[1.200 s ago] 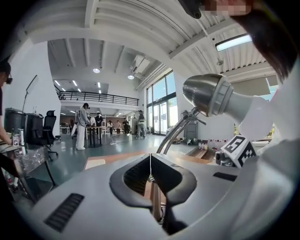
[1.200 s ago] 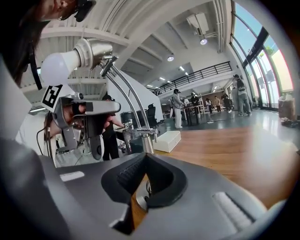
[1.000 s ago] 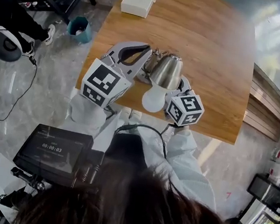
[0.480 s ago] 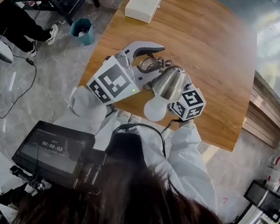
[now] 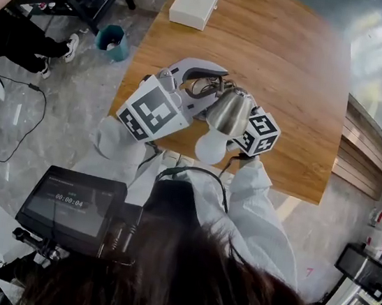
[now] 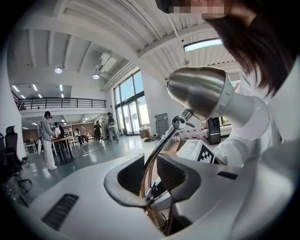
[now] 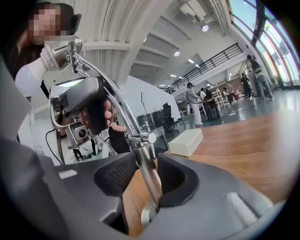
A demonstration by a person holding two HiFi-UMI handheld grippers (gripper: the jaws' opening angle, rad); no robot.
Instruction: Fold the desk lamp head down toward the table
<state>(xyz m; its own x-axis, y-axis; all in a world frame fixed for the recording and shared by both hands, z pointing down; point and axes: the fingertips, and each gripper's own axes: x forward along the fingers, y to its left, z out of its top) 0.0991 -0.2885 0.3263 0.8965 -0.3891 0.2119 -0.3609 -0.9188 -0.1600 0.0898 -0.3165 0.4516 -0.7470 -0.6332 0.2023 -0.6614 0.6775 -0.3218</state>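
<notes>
The desk lamp stands near the front edge of the wooden table, its chrome head tilted with the white bulb facing me. In the left gripper view the thin chrome arm rises between the jaws of my left gripper to the head. Those jaws are closing, with a sliver of gap still beside the arm. My right gripper straddles the lower post just above the base. Its jaws are closing too, and wood shows between the left pad and the post.
A white box lies at the table's far left corner. A teal bin stands on the floor left of the table. A monitor rig hangs in front of my chest. People stand far off in the hall.
My left gripper has rolled and slid up and to the right along the lamp arm. The right gripper's cube edged slightly up. The lamp head sits about where it was.
</notes>
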